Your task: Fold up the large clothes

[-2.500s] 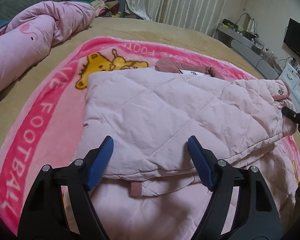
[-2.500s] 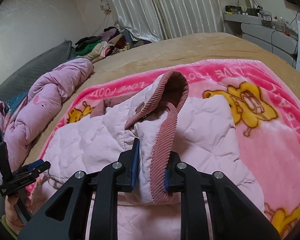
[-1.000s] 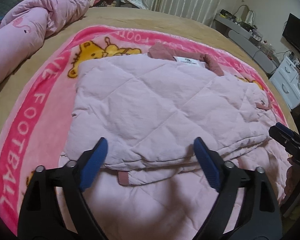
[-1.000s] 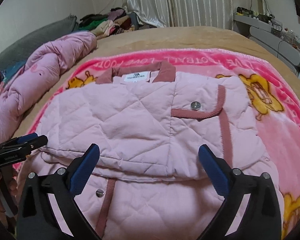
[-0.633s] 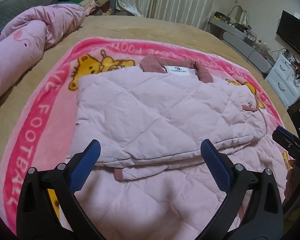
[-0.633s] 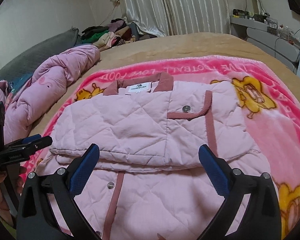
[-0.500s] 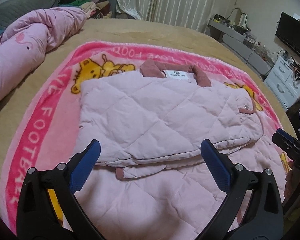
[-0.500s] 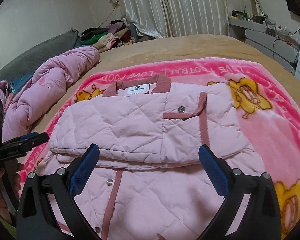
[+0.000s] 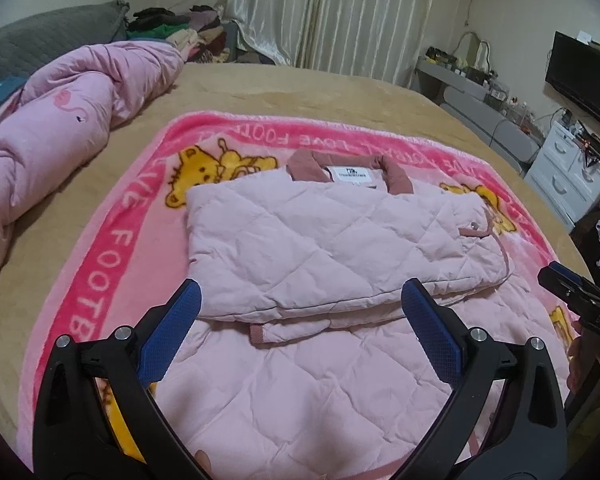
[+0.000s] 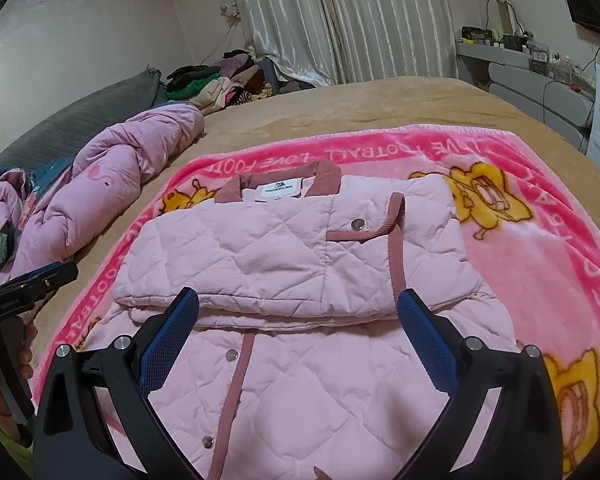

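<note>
Your left gripper (image 9: pixel 298 312) and right gripper (image 10: pixel 298 320) are both spread, holding nothing. The jacket (image 10: pixel 292 256) lies on the blanket (image 10: pixel 540 272) with sleeves folded in (near half still unfolded).

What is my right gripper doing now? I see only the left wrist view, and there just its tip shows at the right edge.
Observer: The right gripper is open, its jaws spread wide, and it holds nothing. It points at the folded edge of the jacket.
Operator: Thank you. Which side of the jacket faces up on the lower, unfolded part? In my view it is only plain quilting.
Observer: The front faces up. A dark pink placket runs down it, and two metal snaps show beside the placket.
</note>
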The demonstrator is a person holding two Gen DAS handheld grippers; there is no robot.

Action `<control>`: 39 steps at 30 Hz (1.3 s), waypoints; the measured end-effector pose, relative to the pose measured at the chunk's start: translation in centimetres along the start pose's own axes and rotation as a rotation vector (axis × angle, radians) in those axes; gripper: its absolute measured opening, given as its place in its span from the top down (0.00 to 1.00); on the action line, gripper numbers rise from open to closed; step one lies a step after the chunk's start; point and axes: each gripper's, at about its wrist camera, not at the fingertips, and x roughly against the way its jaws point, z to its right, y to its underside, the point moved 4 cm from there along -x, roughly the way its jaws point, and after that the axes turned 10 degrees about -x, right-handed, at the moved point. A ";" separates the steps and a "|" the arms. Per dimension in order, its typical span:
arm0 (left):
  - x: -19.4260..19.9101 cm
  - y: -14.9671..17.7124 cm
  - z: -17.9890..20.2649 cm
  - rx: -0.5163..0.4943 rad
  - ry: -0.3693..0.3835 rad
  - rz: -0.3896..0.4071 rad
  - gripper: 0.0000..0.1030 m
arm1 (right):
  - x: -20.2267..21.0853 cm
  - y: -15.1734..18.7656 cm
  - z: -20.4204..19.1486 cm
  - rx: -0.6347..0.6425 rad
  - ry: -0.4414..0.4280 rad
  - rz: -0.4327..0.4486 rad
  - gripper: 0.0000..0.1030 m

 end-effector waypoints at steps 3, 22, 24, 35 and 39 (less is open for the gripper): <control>1.2 0.0 0.2 0.008 0.003 0.024 0.09 | 1.0 -0.1 0.0 0.002 -0.005 0.014 0.04; 4.9 1.8 3.0 0.010 0.021 0.032 0.09 | 6.3 -0.4 0.4 -0.012 -0.042 0.100 0.04; 5.3 1.9 3.3 0.009 0.022 0.036 0.09 | 6.7 -0.4 0.5 -0.011 -0.041 0.106 0.04; 7.2 2.9 4.8 -0.008 -0.007 0.043 0.09 | 9.6 0.4 1.3 0.009 -0.052 0.116 0.04; 7.9 3.4 5.1 -0.004 -0.014 0.049 0.09 | 10.3 0.9 1.4 0.019 -0.055 0.113 0.04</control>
